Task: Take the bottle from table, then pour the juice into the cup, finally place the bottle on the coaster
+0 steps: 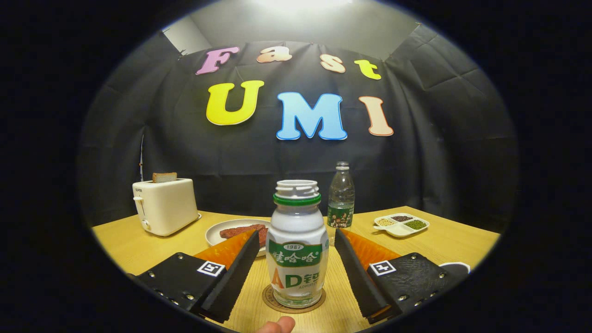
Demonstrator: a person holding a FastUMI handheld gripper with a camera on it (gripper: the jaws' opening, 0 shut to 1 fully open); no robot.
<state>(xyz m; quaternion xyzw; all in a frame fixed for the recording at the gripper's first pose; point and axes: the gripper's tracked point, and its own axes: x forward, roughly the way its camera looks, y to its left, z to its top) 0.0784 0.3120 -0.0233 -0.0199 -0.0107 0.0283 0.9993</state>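
Standing at the edge of the booth, I see the wooden worktop (148, 249) spread under everything, with a cream toaster (164, 206) holding a slice of bread at its far left corner. Next in size come the white plate (217, 233) with its reddish piece of food and the clear water bottle (341, 196) by the back wall, then a small divided dish (401, 225) of beans off to the right. The gripper (296, 268) is spread wide, its fingers flanking the bottle (297, 245) without touching it, a clear gap on each side. That little white bottle stands upright, uncapped, squarely on the round coaster (294, 301) between the fingers. I would judge it light and thin-walled, apt to give under a hard squeeze, with a smooth label that may slip. The straight labelled belly looks the safest place to take hold, below the shoulder. A fingertip (277, 325) pokes in just before the coaster.
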